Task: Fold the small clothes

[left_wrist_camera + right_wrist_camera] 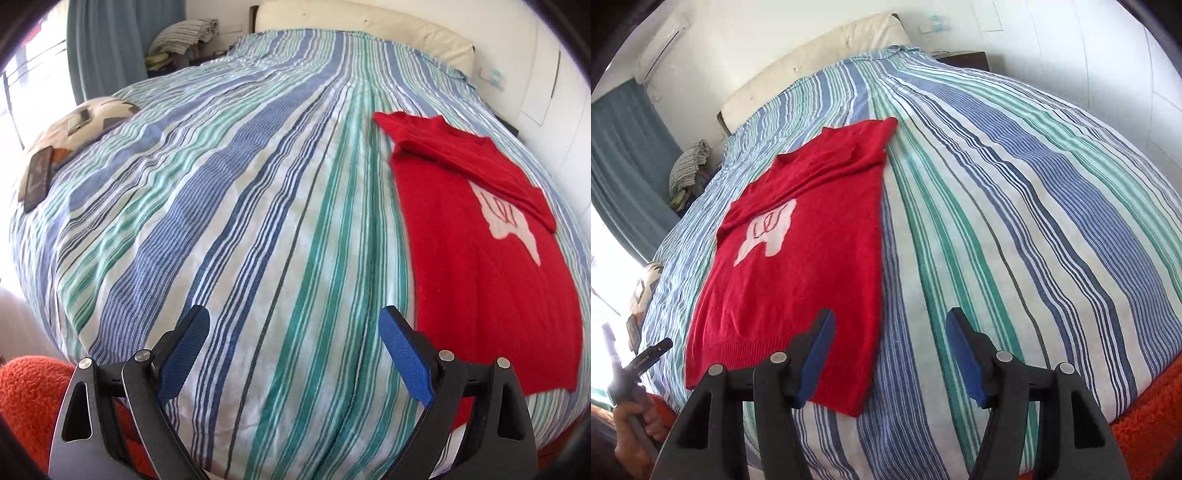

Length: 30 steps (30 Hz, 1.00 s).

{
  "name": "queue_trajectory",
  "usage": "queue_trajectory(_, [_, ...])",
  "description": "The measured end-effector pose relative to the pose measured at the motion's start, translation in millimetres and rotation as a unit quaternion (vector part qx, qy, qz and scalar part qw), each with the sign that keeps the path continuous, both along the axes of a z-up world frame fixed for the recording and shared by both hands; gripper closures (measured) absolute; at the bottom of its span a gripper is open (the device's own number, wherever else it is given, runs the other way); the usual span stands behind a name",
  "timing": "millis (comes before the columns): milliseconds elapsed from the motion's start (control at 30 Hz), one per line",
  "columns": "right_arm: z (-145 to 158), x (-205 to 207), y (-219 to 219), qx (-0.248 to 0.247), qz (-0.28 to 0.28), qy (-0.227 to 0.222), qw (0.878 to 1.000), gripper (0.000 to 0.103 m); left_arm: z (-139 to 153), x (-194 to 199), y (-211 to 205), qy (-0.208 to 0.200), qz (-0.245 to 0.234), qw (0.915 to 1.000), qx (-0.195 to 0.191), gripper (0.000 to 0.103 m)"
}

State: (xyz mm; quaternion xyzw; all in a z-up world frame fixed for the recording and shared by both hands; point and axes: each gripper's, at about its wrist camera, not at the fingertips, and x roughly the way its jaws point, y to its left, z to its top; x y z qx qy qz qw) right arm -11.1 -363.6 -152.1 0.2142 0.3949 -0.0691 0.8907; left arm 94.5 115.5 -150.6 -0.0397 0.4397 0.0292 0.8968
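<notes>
The right gripper (889, 356) is hovering nearest the work, jaws spread with nothing between them, only striped bedcover (997, 221) showing in the gap. Its left pad (816, 363) is sitting over the near hem of the red sweater (798, 280), whose near right corner is lying just below and left of the fingertips. The right hand is looking like the closer one to that corner.

The left gripper (294, 356) is also hanging spread wide and empty over the bedcover (221, 221). From it, the red sweater (491, 266) is lying off to the right, its near hem just beyond the right pad (406, 358) and not between the pads. In the right wrist view, the left gripper (646, 360) is showing at the lower left edge, held in a hand (631, 432), just left of the sweater's near left corner.

So the garment is lying between the two grippers, each one facing a near corner. Its long axis is running away from both grippers, hem near and neck far, with the white motif (768, 232) past the middle. A sleeve is lying folded across the chest at the far end.

Judging from this, the coming move is calling for both grippers to come down on the hem corners and carry them towards the far end.

No containers are in view. Further off, a patterned cushion (85, 125) with a dark phone-like slab (37, 177) on it is lying far left of the left gripper, and beyond everything the cream headboard (369, 29) is closing the bed.
</notes>
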Motion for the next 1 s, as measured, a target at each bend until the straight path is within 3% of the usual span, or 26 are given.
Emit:
queue_trajectory(333, [0,0,-2,-0.006,0.001,-0.001,1.000,0.041,-1,-1,-8,0.002,-0.017,0.9997,0.020,0.009])
queue_trajectory(700, [5,-5,-5,-0.004,-0.015,-0.016,1.000,0.041,2,-2,-3,-0.001,-0.006,1.0000,-0.001,0.009])
queue_trajectory(767, [5,-5,-4,-0.004,-0.013,-0.015,1.000,0.041,11,13,-9,-0.003,-0.030,0.9993,-0.023,0.009])
queue_trajectory(833, [3,-2,-2,-0.001,-0.006,-0.013,1.000,0.041,29,44,-23,-0.007,-0.058,0.9981,-0.021,0.009])
queue_trajectory(1000, [-1,3,2,0.009,0.010,-0.009,1.000,0.041,88,143,-64,-0.060,-0.094,0.9933,-0.029,0.009])
